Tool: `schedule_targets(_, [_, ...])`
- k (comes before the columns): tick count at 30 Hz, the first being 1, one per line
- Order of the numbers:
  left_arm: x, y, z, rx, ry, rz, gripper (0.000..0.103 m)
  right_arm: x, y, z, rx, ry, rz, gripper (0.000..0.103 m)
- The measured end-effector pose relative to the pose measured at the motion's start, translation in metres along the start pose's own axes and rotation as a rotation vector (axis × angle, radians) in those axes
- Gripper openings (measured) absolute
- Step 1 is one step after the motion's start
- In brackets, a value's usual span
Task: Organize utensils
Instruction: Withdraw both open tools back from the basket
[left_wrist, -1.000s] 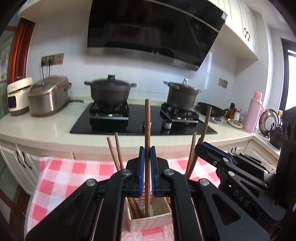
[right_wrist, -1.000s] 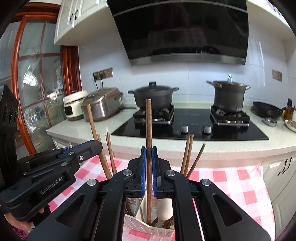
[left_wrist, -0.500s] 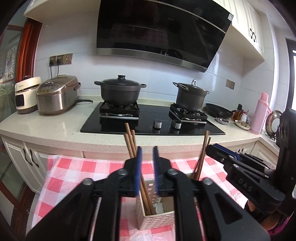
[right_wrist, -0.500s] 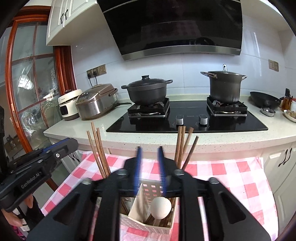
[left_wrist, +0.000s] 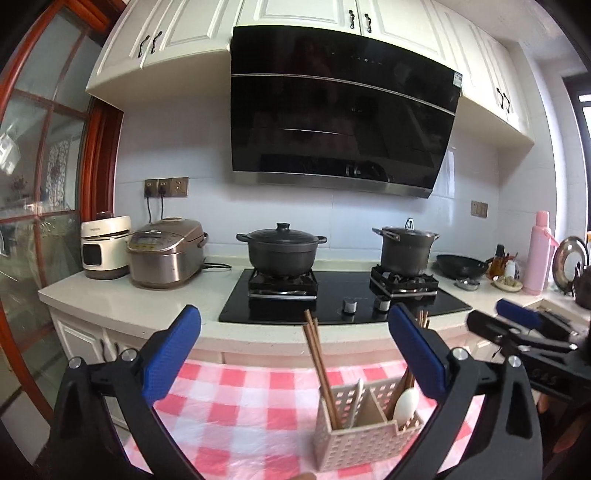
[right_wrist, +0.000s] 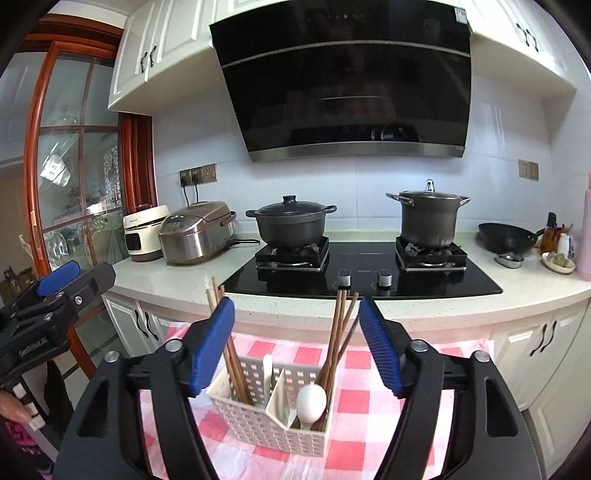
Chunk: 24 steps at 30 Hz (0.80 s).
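A white perforated utensil holder (left_wrist: 364, 441) (right_wrist: 266, 419) stands on the pink checked tablecloth (left_wrist: 236, 410). Brown chopsticks (left_wrist: 318, 365) (right_wrist: 233, 360) lean in its left compartment. More chopsticks (right_wrist: 338, 341) and a white spoon (right_wrist: 311, 402) (left_wrist: 405, 403) sit in its right one. My left gripper (left_wrist: 293, 332) hangs behind and above the holder, its jaws opening wide, and they hold nothing. My right gripper (right_wrist: 296, 314) is also back from the holder, its jaws opening with nothing gripped. Each gripper shows in the other's view: right gripper (left_wrist: 517, 326), left gripper (right_wrist: 62, 291).
Behind the table runs a white counter (right_wrist: 177, 277) with a black hob (right_wrist: 362, 273), two dark pots (right_wrist: 291, 221) (right_wrist: 428, 218), two rice cookers (left_wrist: 166, 253), a wok (left_wrist: 460, 264) and a pink flask (left_wrist: 539, 254). A person's hand (right_wrist: 11, 410) shows at lower left.
Both grippers let go of the upright chopstick each was shut on, opened wide and drew back and upward. The chopsticks now lean in the holder.
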<state>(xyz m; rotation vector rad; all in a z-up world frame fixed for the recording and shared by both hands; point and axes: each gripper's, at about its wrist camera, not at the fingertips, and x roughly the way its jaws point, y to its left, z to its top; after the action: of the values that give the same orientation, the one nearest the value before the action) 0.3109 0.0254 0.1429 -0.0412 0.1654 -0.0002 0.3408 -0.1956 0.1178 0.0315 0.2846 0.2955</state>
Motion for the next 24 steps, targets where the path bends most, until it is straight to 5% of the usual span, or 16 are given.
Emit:
schedule_targets(13, [-0.063,0.007,-0.057,0.027,0.042,-0.030,0.099,-0.051,0.017,-0.057,-0.011,0.031,0.029,0.081])
schedule_targets(24, [-0.066,-0.006,-0.103,0.021,0.151,-0.065,0.099,-0.057,0.008,-0.094,0.075,0.121,0.030,0.084])
